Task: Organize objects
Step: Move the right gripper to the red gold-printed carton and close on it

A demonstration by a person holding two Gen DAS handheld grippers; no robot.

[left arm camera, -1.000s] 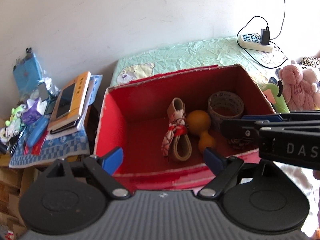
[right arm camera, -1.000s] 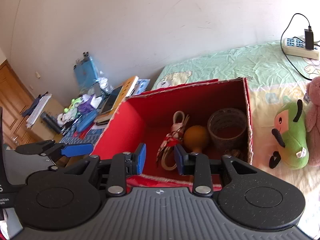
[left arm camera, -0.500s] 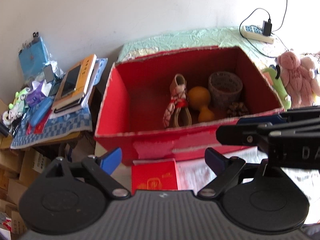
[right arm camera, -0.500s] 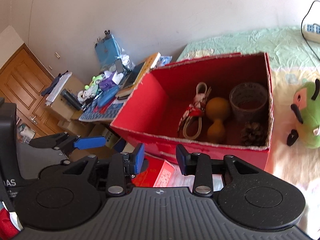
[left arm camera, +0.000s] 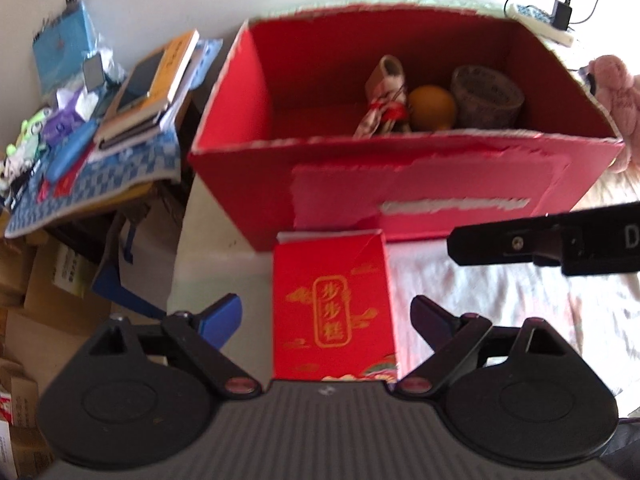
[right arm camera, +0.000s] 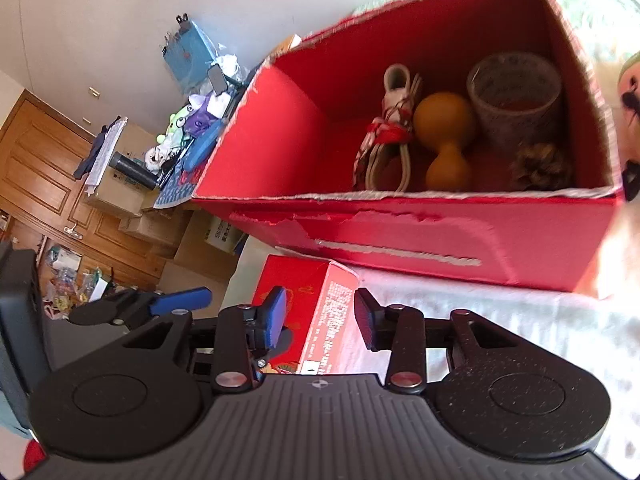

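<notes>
A small red carton with gold characters lies on the white bedding, just in front of the big red box. My left gripper is wide open above the carton, one finger on each side, and the pads are clear of it. My right gripper hovers over the carton's right edge. Its jaws are opening and the pads touch nothing. The big red box holds a strap bundle, an orange gourd, a patterned roll and a pine cone.
A cluttered side table with books, a phone and small toys stands left of the box. Cardboard boxes sit below it. A pink plush and a power strip lie to the right. A wooden door shows at far left.
Both grippers dropped and tilted downward toward the bed. The small red carton came into view and now lies between my left fingers. My right jaws have spread wider.
</notes>
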